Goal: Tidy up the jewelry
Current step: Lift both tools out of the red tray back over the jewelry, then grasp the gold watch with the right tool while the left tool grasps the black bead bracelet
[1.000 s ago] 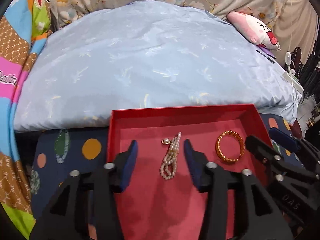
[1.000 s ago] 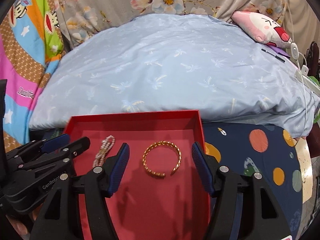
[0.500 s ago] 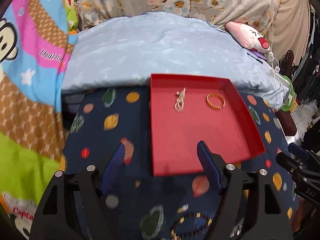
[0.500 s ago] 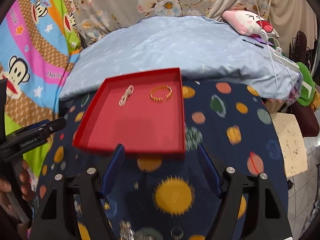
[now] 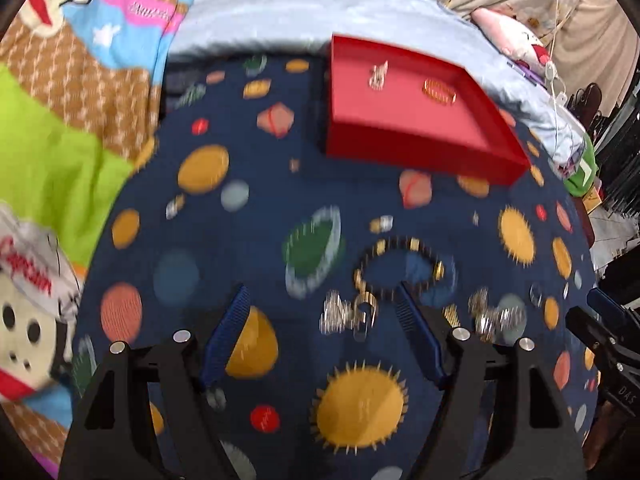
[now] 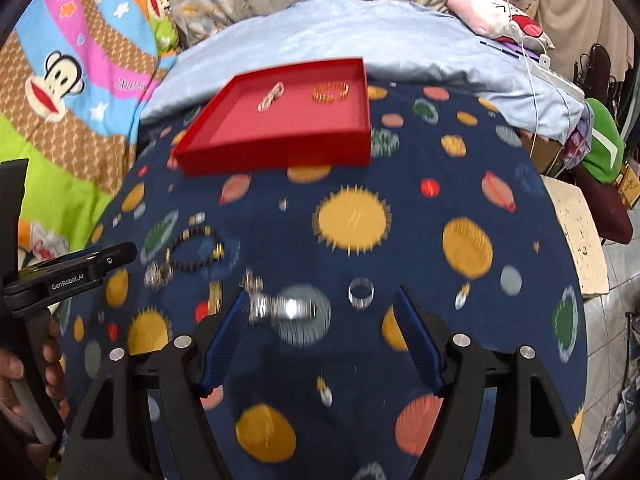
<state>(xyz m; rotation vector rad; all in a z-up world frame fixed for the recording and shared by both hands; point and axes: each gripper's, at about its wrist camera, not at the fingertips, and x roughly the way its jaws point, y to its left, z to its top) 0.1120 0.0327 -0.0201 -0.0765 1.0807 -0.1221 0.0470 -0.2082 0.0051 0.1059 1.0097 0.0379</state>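
Left wrist view: left gripper (image 5: 322, 334) jaws wide, empty
Right gripper (image 6: 320, 334): jaws wide, empty
Red tray (image 6: 276, 154): holds pearl strand (image 6: 271, 96), gold bangle (image 6: 330, 92)

A bright red tray (image 6: 280, 152) sits on a navy cloth (image 6: 400, 264) dotted with orange suns and coloured planets; inside, a gold bangle (image 6: 330, 92) and pale pearl strand (image 6: 271, 96); behind, a light blue quilt (image 6: 320, 32)
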